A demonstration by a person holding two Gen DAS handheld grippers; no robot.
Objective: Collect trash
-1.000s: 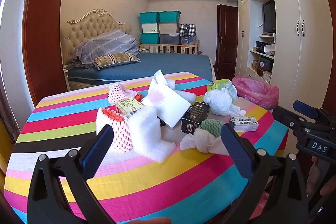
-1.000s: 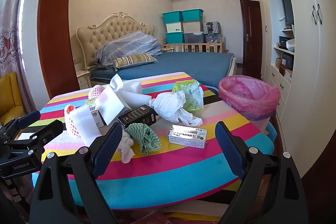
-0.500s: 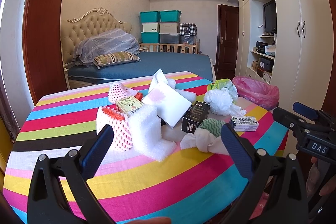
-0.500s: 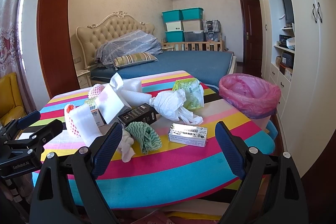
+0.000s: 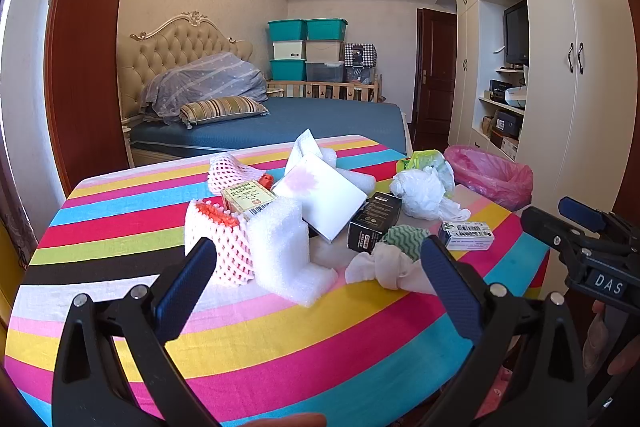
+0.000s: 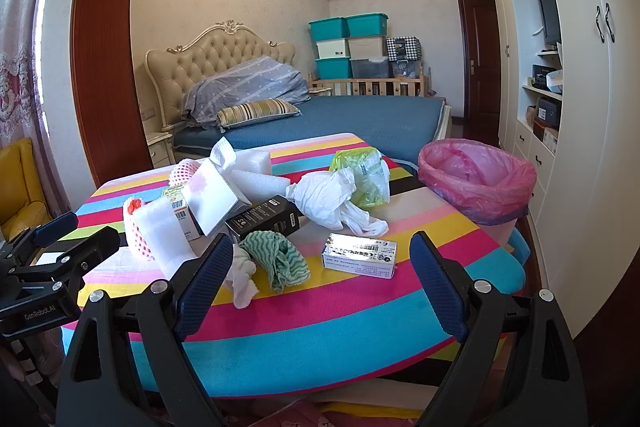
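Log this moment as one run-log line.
phase: pre-grasp | left hand-held gripper: open, empty | right hand-held gripper: open, empty | trash: on striped table | pink-lined bin: at table's far right

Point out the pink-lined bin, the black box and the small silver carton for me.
pink-lined bin (image 6: 504,201), right wrist view, front wall of the bag.
black box (image 6: 262,217), right wrist view, top face.
small silver carton (image 6: 359,255), right wrist view, front face.
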